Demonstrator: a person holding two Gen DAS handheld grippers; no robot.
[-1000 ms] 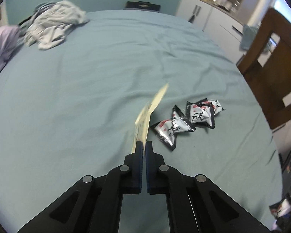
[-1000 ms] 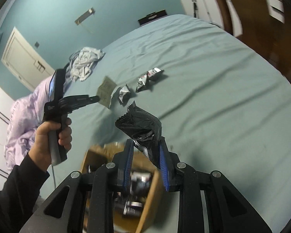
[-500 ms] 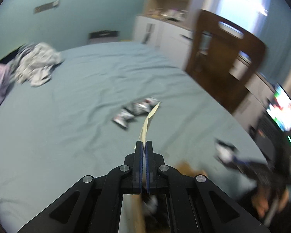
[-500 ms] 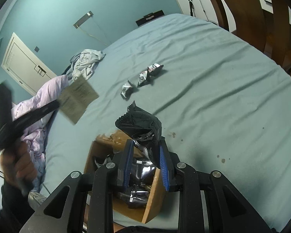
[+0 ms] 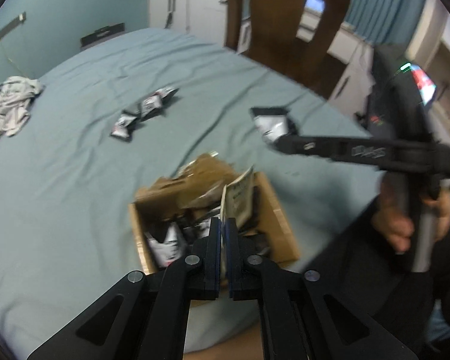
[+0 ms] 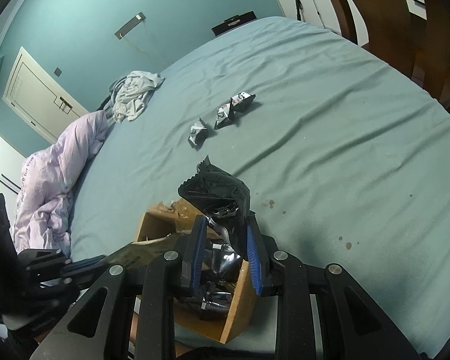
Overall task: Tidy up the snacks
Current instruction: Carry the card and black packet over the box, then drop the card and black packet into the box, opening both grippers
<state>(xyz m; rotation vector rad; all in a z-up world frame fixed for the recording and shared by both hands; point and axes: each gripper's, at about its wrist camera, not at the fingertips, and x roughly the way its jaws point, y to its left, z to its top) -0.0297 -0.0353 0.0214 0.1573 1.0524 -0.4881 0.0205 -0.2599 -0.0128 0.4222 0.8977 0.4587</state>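
While left jaws clamp a flat packet (image 5: 238, 201) above the box (image 5: 282, 219), right jaws grip a black snack bag (image 6: 219, 192).

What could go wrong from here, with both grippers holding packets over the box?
1. The left gripper pinches the flat tan sachet only by its bottom edge; it might slip or land outside the cardboard box.
2. The box already looks full of packets, so the black snack packet in the right gripper may perch on top and spill.
3. Both grippers converge on one box and could collide.
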